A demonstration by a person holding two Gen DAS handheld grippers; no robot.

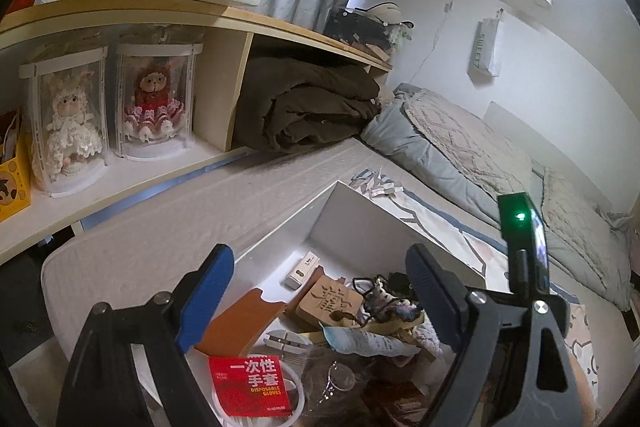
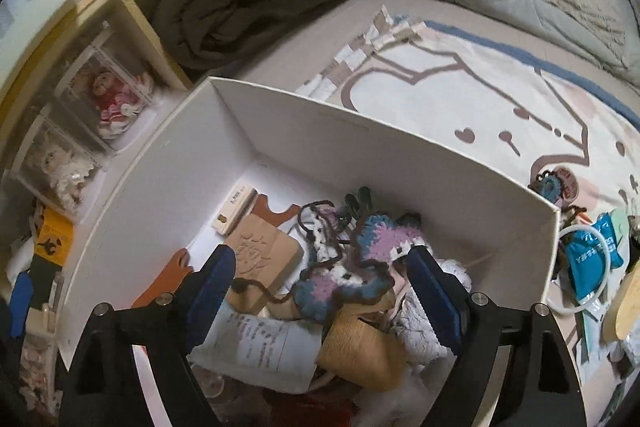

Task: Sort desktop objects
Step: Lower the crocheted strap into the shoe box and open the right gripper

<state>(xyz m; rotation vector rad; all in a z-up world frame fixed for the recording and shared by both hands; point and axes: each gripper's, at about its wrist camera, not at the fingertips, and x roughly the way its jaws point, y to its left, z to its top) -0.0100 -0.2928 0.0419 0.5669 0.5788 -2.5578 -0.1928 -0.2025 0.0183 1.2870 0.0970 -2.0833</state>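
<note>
A white open box (image 2: 360, 147) sits on the bed, full of small items. Inside lie a carved wooden block (image 2: 264, 259), a blue, purple and white crochet piece (image 2: 352, 267), a white stick (image 2: 236, 205), a woven yellow pouch (image 2: 360, 351) and a printed paper (image 2: 256, 347). My right gripper (image 2: 320, 259) hangs open just above the crochet piece, its pads clear of it. My left gripper (image 1: 319, 259) is open over the near part of the box (image 1: 360, 219), above a red pack of disposable gloves (image 1: 250, 387) and the wooden block (image 1: 328, 301), and holds nothing.
Outside the box to the right, a blue packet (image 2: 596, 259) and a crochet keyring (image 2: 554, 185) lie on a patterned cloth (image 2: 480, 99). A shelf holds boxed dolls (image 1: 152, 99) and a brown blanket (image 1: 312, 107). A grey duvet (image 1: 460, 147) lies behind.
</note>
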